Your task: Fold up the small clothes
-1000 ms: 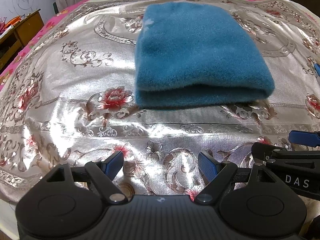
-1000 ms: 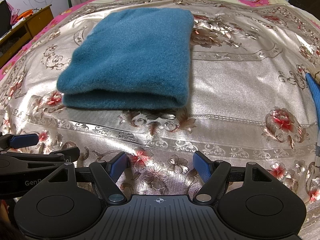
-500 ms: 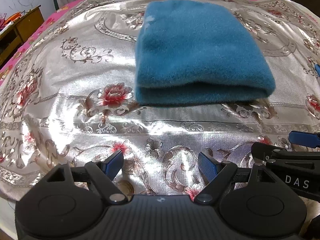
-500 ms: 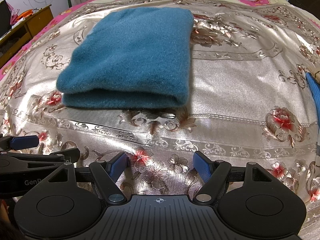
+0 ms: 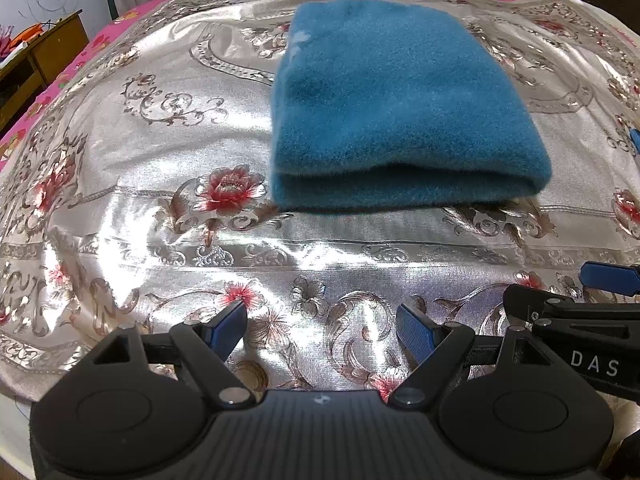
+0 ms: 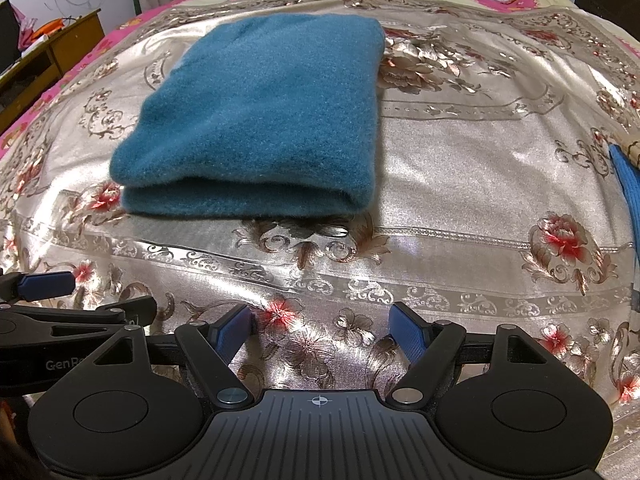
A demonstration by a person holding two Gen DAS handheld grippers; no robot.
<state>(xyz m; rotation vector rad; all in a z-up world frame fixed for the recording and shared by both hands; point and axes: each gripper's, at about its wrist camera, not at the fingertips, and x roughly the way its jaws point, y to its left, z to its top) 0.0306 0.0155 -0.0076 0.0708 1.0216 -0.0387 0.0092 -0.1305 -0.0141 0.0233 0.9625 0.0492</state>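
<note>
A folded teal cloth point(image 5: 396, 108) is laid on a bed covered by a silver floral bedspread point(image 5: 152, 132). In the left wrist view the cloth is seen in the upper centre to upper right of the frame; in the right wrist view the cloth point(image 6: 264, 112) is seen in the upper centre to upper left. Two layers are shown at the near edge, with the rounded fold toward the lower right corner of the cloth.

The left tool point(image 5: 320, 326) is seen at the bottom centre of its own view. Its jaws are spread wide, and nothing is held between the blue pads point(image 5: 226, 330). Only bedspread is seen in the gap. The cloth lies well apart from the fingertips.

The right tool point(image 6: 320, 326) is seen at the bottom centre of its own view, with jaws likewise spread and nothing gripped. It is well apart from the cloth.

Each tool is also seen at the lower edge of the other view, just beside its neighbour.

A wooden desk point(image 6: 52, 56) is seen at the upper left. A blue strip point(image 6: 626, 184) is seen at the right edge; its nature cannot be determined, possibly fabric.
</note>
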